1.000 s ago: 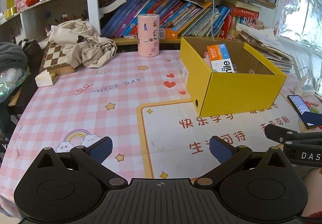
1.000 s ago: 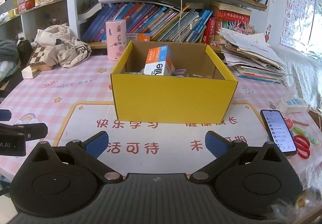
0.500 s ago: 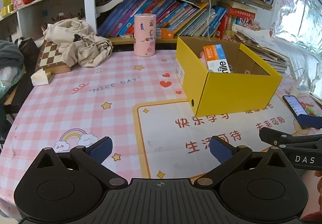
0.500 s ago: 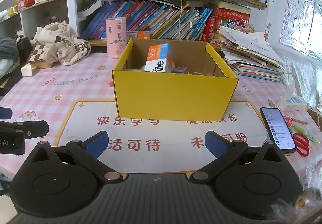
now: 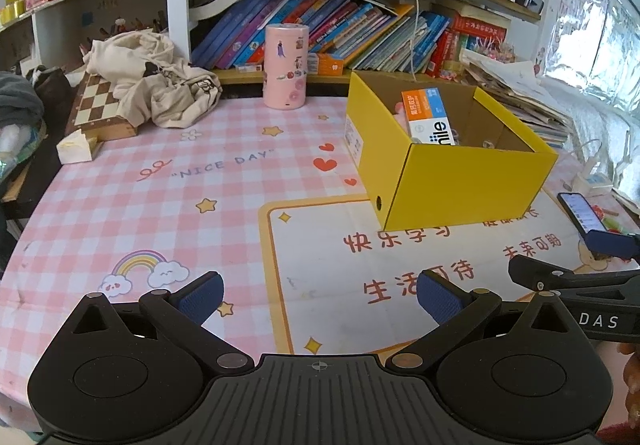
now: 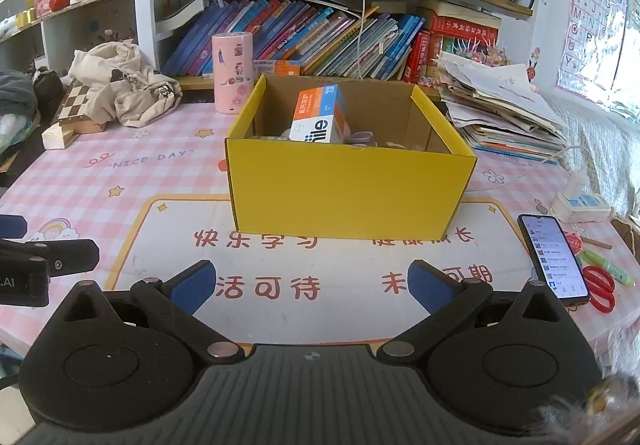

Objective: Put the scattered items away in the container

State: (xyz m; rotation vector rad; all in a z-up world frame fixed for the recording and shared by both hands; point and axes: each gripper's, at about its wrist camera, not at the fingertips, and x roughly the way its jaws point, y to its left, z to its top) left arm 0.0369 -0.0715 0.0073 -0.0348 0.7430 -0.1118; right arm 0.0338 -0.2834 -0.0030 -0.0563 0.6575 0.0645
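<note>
1. Box, the yellow container, sits on the worktop straight ahead of my right tongs and off to the right of my left tongs.
2. Over the last second both views have pulled back a little: the box reads smaller and farther off, and more of the printed mat shows in front of it. Nothing on the worktop has shifted.
3. Both pairs of tongs are released, pads wide apart, with nothing between them, just as they were a second ago.
4. Inside the box an orange-and-blue carton leans upright, with small pale things beside it that I cannot make out.
5. I read the retreat as the end of a drop-off; the area near the box looks bare of loose items.
6. Still out: a phone, red scissors and a green pen at the right edge. Whether they count as clutter, I cannot say.
</note>
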